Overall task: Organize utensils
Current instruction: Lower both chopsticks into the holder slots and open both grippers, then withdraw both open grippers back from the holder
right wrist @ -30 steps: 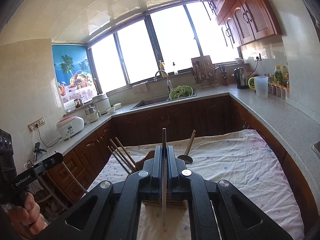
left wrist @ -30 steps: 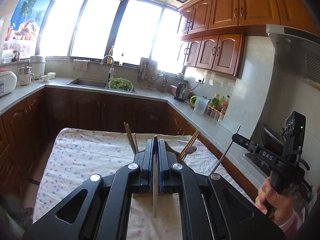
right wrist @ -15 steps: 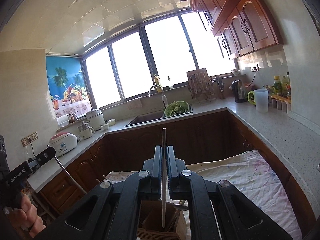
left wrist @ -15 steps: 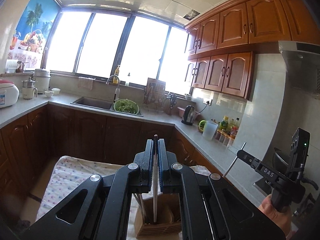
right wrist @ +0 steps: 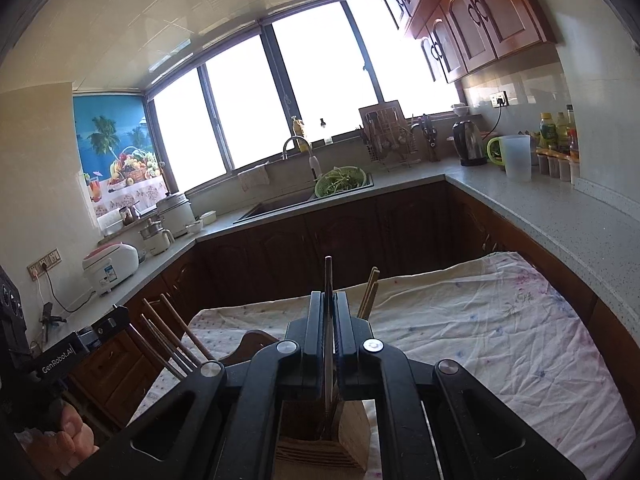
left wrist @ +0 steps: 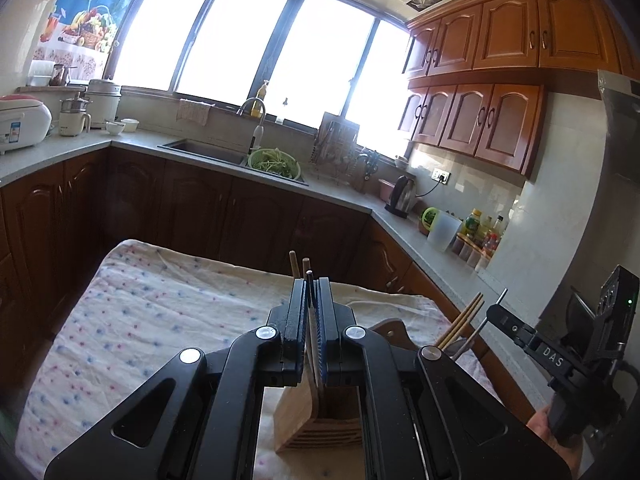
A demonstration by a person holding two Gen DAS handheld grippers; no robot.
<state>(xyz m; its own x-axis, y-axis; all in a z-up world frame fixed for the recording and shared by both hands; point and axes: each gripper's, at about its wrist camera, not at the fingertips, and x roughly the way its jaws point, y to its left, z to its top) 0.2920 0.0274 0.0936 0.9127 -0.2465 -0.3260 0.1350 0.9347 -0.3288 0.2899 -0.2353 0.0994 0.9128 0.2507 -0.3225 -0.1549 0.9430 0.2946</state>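
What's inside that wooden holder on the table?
The wooden holder already has chopsticks sticking up out of it, and the thin utensil pinched in the right gripper reaches down into it. The grippers cover the rest of its inside.

Beyond my fingers stood a wide, dark-framed window (left wrist: 256,40), blazing white with daylight. Under it a grey speckled stone countertop (right wrist: 560,216) wrapped round the room over dark brown wooden base cabinets (left wrist: 192,208), with a steel sink (left wrist: 204,150) set in ahead of my fingers. Up to their right hung glossy reddish-brown wall cabinets (left wrist: 508,36) over pale wall tiles (left wrist: 464,184). Up to their left a blue palm-and-fruit poster (right wrist: 116,148) hung. A white tiled ceiling (right wrist: 160,20) spread overhead.
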